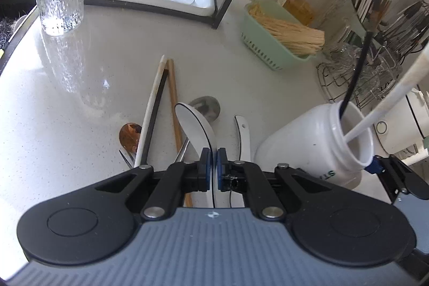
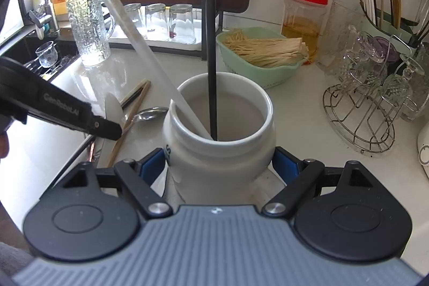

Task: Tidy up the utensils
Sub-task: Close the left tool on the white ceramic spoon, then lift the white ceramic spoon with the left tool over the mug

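Left gripper (image 1: 214,164): its pads pinch the handle of a ceramic spoon (image 1: 197,126), bowl pointing ahead. Left of that, loose chopsticks (image 1: 158,109) lie lengthwise on the counter (image 1: 112,44); a metal spoon (image 1: 206,107) lies just beyond the ceramic bowl, another small spoon (image 1: 130,137) left of the chopsticks.

Right of this gripper: the jar (image 1: 319,144), with two chopsticks (image 1: 356,74) standing in it.

Right gripper (image 2: 218,165): jaws on either side of the jar, pads against its walls. Ahead and right, a basket (image 2: 264,55); farther right, a wire rack (image 2: 359,114) with glasses.
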`<state>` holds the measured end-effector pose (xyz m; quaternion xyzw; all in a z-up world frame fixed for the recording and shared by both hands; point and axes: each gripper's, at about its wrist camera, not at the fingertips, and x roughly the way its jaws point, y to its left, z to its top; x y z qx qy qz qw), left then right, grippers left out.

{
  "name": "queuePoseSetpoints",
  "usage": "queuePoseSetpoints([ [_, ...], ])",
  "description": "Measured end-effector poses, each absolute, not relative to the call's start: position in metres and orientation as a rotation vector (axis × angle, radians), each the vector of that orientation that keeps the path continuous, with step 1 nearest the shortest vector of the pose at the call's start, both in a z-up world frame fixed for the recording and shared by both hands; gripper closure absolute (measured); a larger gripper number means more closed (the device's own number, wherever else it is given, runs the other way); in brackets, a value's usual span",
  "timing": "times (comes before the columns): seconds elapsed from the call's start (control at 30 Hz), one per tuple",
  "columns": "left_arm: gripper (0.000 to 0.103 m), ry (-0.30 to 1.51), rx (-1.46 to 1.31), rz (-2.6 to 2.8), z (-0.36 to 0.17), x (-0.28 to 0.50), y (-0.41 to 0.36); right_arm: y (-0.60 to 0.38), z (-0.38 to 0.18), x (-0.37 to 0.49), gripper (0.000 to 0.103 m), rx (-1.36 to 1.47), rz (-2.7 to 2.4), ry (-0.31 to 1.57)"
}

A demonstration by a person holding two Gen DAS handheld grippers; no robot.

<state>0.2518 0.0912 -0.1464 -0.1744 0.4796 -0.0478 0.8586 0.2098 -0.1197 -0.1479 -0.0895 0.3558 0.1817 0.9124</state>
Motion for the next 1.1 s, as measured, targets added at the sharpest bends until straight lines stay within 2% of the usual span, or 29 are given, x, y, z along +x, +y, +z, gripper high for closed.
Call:
queuePoseSetpoints([
  [0.7, 0.098, 0.937, -0.347, -0.110, -0.121, 0.224, 0.101, -0.110, -0.148, 0.201, 0.015, -0.183, 0.363, 0.734],
  [1.1, 0.098, 0.766, -0.382, -0.116, -0.050, 0.217, 0.129, -0.108, -0.149, 0.199, 0.015, -0.175, 0.347, 0.731],
])
